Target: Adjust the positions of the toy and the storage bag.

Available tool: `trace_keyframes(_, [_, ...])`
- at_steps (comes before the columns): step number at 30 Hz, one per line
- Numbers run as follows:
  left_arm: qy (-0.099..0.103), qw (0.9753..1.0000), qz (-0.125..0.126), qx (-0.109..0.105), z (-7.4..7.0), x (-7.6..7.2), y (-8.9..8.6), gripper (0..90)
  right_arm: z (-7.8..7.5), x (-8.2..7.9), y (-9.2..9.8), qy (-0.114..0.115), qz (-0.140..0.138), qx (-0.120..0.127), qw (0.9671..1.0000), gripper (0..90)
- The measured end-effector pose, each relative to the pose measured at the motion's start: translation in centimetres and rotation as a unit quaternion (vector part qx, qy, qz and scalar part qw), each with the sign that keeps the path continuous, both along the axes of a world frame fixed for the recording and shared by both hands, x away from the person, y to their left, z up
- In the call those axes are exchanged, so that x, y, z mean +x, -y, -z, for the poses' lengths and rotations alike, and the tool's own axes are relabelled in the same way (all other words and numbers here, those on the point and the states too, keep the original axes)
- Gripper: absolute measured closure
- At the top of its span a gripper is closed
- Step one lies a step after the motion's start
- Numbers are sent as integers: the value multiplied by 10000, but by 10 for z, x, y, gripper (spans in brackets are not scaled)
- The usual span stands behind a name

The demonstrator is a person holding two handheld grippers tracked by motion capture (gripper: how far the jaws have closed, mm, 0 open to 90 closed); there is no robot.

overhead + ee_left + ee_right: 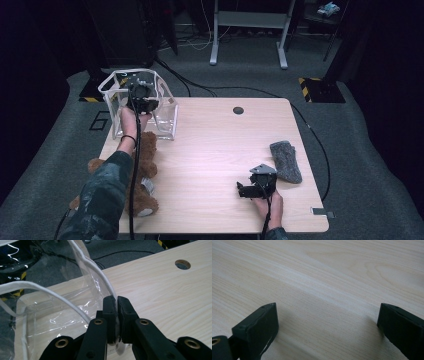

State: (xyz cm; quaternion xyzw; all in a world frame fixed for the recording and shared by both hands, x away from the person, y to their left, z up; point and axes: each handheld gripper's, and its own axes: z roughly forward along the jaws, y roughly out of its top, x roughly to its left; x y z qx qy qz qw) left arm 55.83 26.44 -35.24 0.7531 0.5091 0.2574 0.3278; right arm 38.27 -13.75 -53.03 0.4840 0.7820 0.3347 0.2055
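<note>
Standing at the far left corner of the counter: a clear plastic bag, see-through walls catching glints of light, white cord trim running along every edge, mouth gaping upward and sagging out of square. Being pinched at its rim by the left hand-held gripper, jaws pressed together on the white cord where clear wall meets trim. Hovering over the bag's mouth in the high view, that left hand-held gripper, with hand and patterned sleeve reaching up along the left edge.

Resting low over bare wood near the front right corner: the right hand-held gripper, jaws spread wide apart with nothing between them but grain.

Lying along the left edge, a brown teddy bear, much of it being covered by the forearm and a black cable, head hard to make out. Lying near the right edge, just beyond the right hand-held gripper, a grey sock.

Blurring into the dark floor behind: the bag's far wall. Being cut off by the frame in the left gripper view: the bag's left side and bottom; contents, if any, impossible to tell through the glare.
</note>
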Motion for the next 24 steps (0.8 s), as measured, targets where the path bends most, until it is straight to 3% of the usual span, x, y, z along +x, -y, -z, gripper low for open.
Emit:
trace_keyframes(3, [60,9996,233,136,-1,1,7,856,0,0,0,1,0,1,10000,28])
trace_keyframes(13, [132,9974,697,139,0,2,27,859,0,0,0,1,1,0,10000,28])
trace_keyframes(24, [133,9952,964,122,-1,1,51,860,0,0,0,5,5,-11,10000,29])
